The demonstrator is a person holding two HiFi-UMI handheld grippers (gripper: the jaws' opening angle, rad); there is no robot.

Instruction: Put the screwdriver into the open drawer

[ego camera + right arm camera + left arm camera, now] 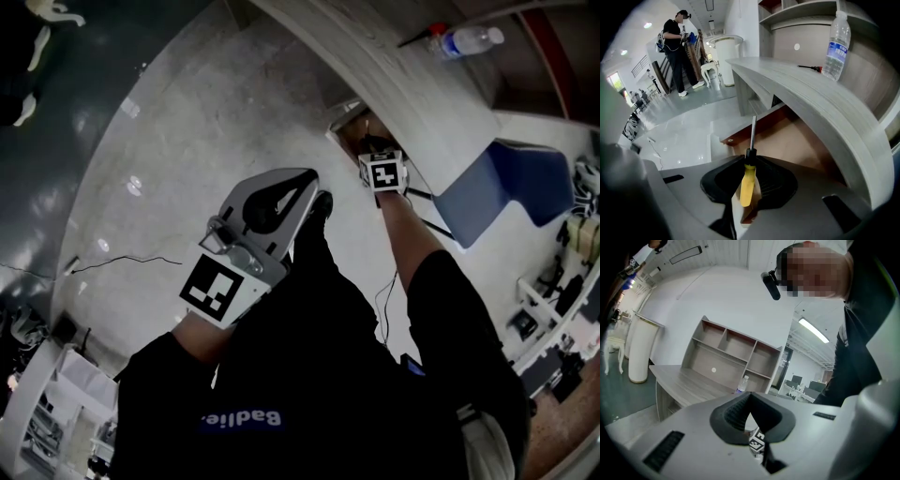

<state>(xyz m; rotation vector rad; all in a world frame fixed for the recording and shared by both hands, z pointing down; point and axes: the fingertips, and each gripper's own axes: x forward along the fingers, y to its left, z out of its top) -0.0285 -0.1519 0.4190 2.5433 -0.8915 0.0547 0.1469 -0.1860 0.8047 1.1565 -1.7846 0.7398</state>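
Nearest the body, the left forearm is bent and carries the left gripper [298, 187] about level over the glossy pale floor [178, 131]. Its ribbed black jaws are pressed together with nothing between them. The smooth grey shell ends in a cube with square markers. The right arm, in a black sleeve, stretches forward and down. It tips the right gripper [373, 150] steeply under the front edge of the bench [412, 84]. Those jaws are clamped on the screwdriver [747, 180], gripping its flat yellow plastic handle. A black collar and a thin bare metal shaft stick out ahead of the pads. The tool is held over the open drawer [797, 140], with the tip seen against the drawer's red-brown front rim rather than lying inside. The drawer is a shallow box with a matt, light-brown wooden floor, pulled out below the bench's front edge. The bench top is grey wood-grain laminate with a thick, curving edge. Toward its back edge stands a clear plastic water bottle [836, 40] with a blue label. Just beside it lies a small dark tool [809, 68] with a red end. Behind them rises a grey shelf unit [729, 352] of open square compartments.
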